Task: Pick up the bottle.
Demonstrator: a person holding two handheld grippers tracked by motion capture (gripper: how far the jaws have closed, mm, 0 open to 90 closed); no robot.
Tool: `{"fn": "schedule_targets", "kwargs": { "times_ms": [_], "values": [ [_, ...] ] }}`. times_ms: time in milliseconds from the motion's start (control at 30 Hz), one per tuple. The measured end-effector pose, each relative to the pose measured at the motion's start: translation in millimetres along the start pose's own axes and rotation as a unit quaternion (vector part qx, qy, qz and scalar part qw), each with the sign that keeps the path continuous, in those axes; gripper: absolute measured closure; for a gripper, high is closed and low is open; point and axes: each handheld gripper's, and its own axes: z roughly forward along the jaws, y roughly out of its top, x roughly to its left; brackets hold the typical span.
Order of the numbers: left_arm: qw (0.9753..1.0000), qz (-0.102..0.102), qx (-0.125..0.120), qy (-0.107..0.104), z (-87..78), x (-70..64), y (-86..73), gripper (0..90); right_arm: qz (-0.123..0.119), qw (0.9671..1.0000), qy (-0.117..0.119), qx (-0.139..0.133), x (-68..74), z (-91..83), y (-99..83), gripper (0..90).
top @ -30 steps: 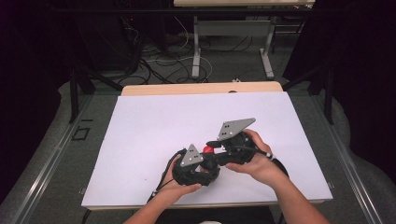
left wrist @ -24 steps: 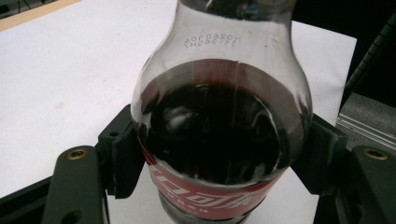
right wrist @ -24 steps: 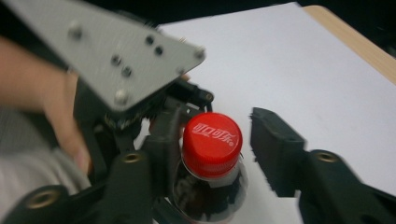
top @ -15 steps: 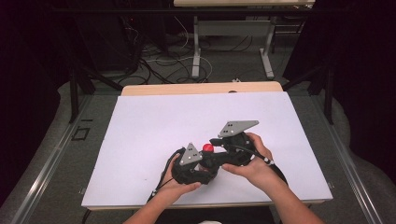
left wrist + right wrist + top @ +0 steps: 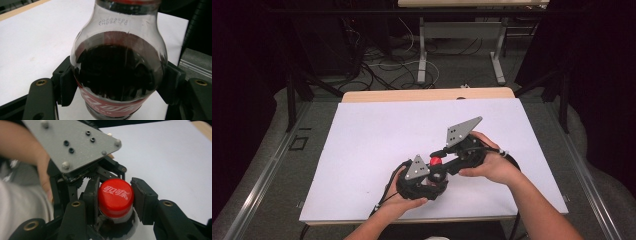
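Bottle (image 5: 117,75) base below frame edge

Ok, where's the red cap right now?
In the high view the red cap sits near the table's front edge, between both hands; the right tongs close around it, atop the bottle.

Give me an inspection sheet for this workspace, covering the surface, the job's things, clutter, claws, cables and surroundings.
Surface: white sheet over a wooden table, bare apart from the work.
Job's things: cola bottle with dark liquid and red label; red cap on.
Clutter: nothing seen.
Claws: left claw shut on the bottle's body; right claw has its jaws at both sides of the cap, contact hard to judge.
Cables: a black one trails from the left claw toward the table's near edge; loose wires on the floor beyond.
Surroundings: grey floor, metal table legs, dark drapes.
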Motion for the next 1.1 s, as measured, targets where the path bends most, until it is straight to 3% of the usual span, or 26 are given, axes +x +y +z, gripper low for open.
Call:
{"fn": "schedule_targets", "kwargs": {
  "times_ms": [33,133,267,367,467,567,600,700,733,767,833,900,933,967,1100],
  "values": [
    [1.0,0.005,0.002,0.001,-0.1,0.1,0.5,30.0,-0.018,0.9997,0.016,0.001,-3.4,0.0,0.6,59.9],
    [1.0,0.007,0.005,-0.002,0.2,-0.1,0.7,30.0,-0.041,0.9976,0.054,0.015,-10.9,0.3,3.7,60.2],
    [1.0,0.004,0.004,0.002,0.7,1.2,0.4,30.0,-0.042,0.9967,0.06,0.034,-13.5,1.8,8.3,59.8],
    [1.0,0.001,0.002,0.003,-0.1,2.4,0.4,30.0,-0.016,0.9989,0.025,0.036,-7.6,-0.4,13.0,51.9],
    [0.9999,-0.008,0.004,0.008,-1.2,4.7,0.1,30.0,0.029,0.9984,-0.033,0.035,2.9,-5.3,19.7,49.3],
    [0.9999,-0.009,0.006,0.011,-1.8,5.5,0.2,30.0,0.057,0.9922,-0.095,0.057,13.1,-8.3,27.4,45.7],
    [0.9998,-0.014,0.005,0.011,-1.7,5.2,0.2,29.9,0.078,0.9882,-0.121,0.054,16.9,-9.4,29.8,45.1],
    [0.9998,-0.011,0.004,0.016,-1.3,5.6,-0.1,29.9,0.129,0.9772,-0.159,0.056,25.0,-13.1,36.8,44.5],
    [0.9998,-0.013,0.003,0.015,-1.0,5.7,-0.3,29.9,0.129,0.9772,-0.159,0.056,25.0,-13.1,36.8,44.5],
    [0.9998,-0.014,0.004,0.016,-0.8,6.1,-0.4,29.9,0.14,0.9723,-0.175,0.065,29.3,-12.3,40.2,46.4],
    [0.9997,-0.014,0.004,0.02,-0.3,6.2,-0.7,29.9,0.168,0.9661,-0.182,0.072,32.6,-9.8,41.7,48.1],
    [0.9997,-0.013,0.004,0.021,-0.3,6.0,-0.7,29.9,0.189,0.9618,-0.182,0.077,34.1,-6.9,41.6,51.8],
    [0.9997,-0.012,0.004,0.022,-0.3,5.9,-0.6,29.9,0.189,0.9618,-0.182,0.077,34.1,-6.9,41.6,51.8],
    [0.9997,-0.014,0.006,0.022,-0.6,5.4,-0.5,29.9,0.202,0.9565,-0.194,0.082,34.4,-3.1,41.0,54.7],
    [0.9996,-0.008,0.007,0.027,-1.1,5.9,0.3,29.9,0.215,0.9545,-0.189,0.084,33.5,2.7,38.5,58.9]
  ]
}}
